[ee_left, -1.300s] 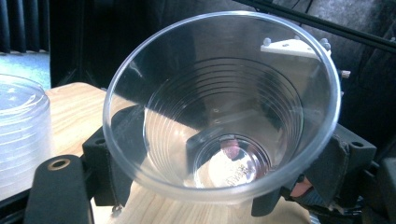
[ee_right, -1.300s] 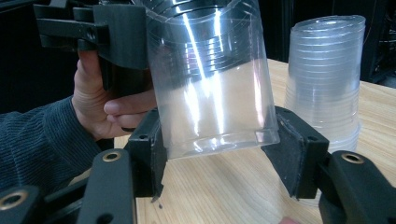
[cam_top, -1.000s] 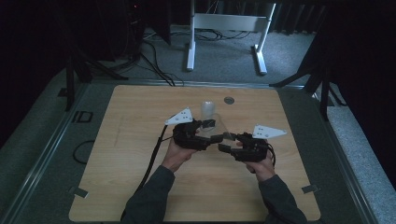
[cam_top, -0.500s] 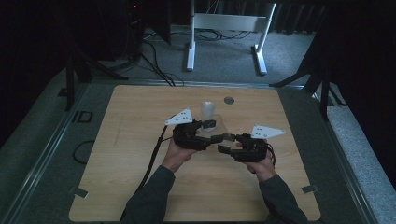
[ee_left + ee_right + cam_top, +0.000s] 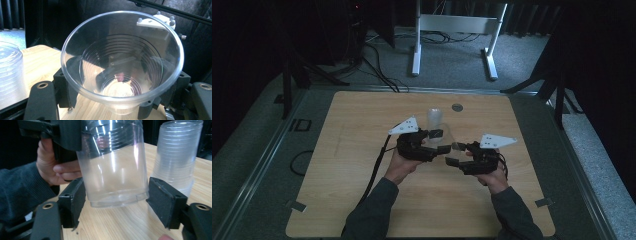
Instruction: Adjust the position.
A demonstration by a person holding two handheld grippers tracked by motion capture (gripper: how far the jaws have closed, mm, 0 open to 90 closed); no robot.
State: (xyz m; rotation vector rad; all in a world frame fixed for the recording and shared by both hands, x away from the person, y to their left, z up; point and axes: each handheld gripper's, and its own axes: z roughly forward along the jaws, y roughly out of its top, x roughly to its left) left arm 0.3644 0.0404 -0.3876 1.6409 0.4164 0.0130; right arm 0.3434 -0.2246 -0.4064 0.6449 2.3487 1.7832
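A light wooden bench [image 5: 362,150] is sitting on grey carpet [image 5: 462,65], while a white metal stand [image 5: 457,30] and black cables [image 5: 377,65] are lying beyond in dim light.

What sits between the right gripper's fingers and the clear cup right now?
Nothing visible. The clear cup hangs between the right gripper's fingers, which have just been opening and stand slightly off its base. The left gripper clamps it near the rim. The stack of cups stands behind, out of the way.
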